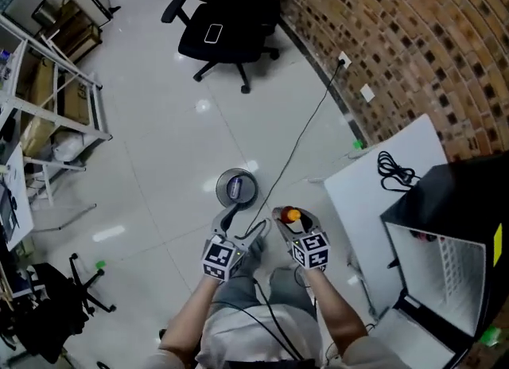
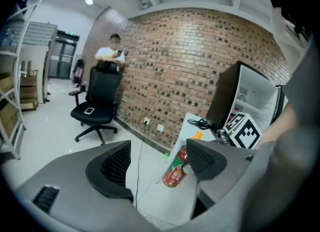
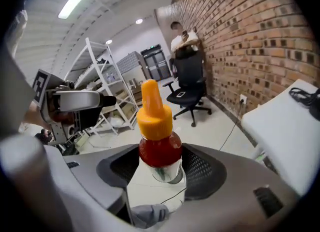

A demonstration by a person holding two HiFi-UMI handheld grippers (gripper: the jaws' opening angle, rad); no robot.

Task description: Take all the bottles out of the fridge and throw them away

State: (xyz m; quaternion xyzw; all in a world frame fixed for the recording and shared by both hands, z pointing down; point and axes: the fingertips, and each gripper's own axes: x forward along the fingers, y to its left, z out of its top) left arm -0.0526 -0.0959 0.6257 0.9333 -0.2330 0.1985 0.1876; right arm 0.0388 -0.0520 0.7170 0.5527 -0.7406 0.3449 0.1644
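My right gripper [image 3: 160,165] is shut on a red sauce bottle [image 3: 159,143] with an orange pointed cap, held upright by its neck. In the head view that bottle [image 1: 292,216] and the right gripper [image 1: 288,222] hang over the floor, just right of a round grey bin [image 1: 236,187]. My left gripper [image 1: 230,223] is beside it, its jaws open and empty. From the left gripper view the same bottle [image 2: 176,171] shows beyond the open left gripper [image 2: 157,165], with its red and green label visible. The black fridge [image 1: 457,200] stands open at the right.
The fridge sits on a white table [image 1: 370,188] against the brick wall. A black cable [image 1: 302,133] runs across the floor from a wall socket. A black office chair [image 1: 227,37] stands further off, metal shelving [image 1: 56,97] at the left. A person [image 2: 112,55] stands behind the chair.
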